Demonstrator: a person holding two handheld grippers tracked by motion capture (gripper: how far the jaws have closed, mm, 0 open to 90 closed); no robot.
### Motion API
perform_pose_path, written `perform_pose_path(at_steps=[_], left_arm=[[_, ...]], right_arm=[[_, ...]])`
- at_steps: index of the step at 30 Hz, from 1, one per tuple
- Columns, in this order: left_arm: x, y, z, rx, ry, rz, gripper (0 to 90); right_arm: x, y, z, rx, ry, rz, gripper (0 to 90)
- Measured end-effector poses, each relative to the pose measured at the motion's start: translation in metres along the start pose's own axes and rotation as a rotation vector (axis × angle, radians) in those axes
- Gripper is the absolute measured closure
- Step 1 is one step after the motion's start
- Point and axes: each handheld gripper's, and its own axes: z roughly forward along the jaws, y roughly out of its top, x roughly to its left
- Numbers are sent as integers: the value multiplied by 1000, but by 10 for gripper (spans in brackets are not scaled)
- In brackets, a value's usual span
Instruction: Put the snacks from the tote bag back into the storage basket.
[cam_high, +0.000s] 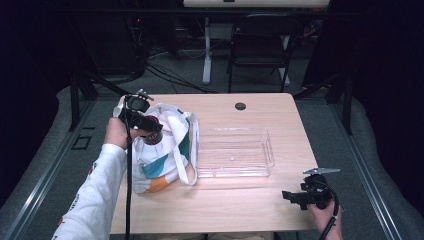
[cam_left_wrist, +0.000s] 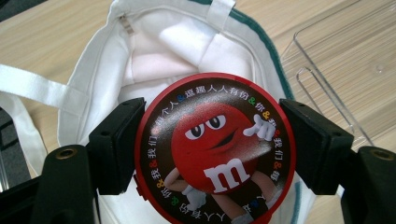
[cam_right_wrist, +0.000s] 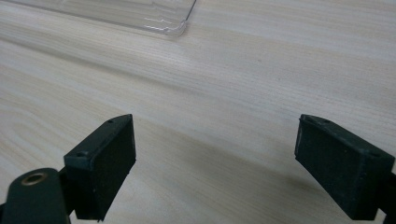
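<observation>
L gripper (cam_high: 145, 122) raised nr table's left edge, jaws clamped on sth round, R gripper (cam_high: 300, 196) low by front-right corner, jaws wide apart

A round red candy tin (cam_left_wrist: 215, 149) with a cartoon lid sits clamped in the left gripper (cam_left_wrist: 212, 144). It hangs over the open mouth of the white tote bag (cam_left_wrist: 154, 51). The bag lies just beside the clear tray (cam_high: 234, 151).

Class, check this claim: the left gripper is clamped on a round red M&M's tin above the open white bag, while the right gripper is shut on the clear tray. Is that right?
Not quite. The right gripper holds nothing: the right gripper view shows its jaws wide apart over bare table, short of the clear tray. The rest stands: the left gripper clamps the round red tin above the white bag.
</observation>
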Motion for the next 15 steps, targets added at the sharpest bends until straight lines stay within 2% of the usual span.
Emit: perform_pose_path(at_steps=[9, 15], left_arm=[[-9, 9, -4, -12, -13, 25, 267], [-22, 15, -3, -14, -20, 51, 267]], right_arm=[[2, 1, 1, 5, -7, -9, 120], [2, 1, 2, 6, 1, -3, 121]])
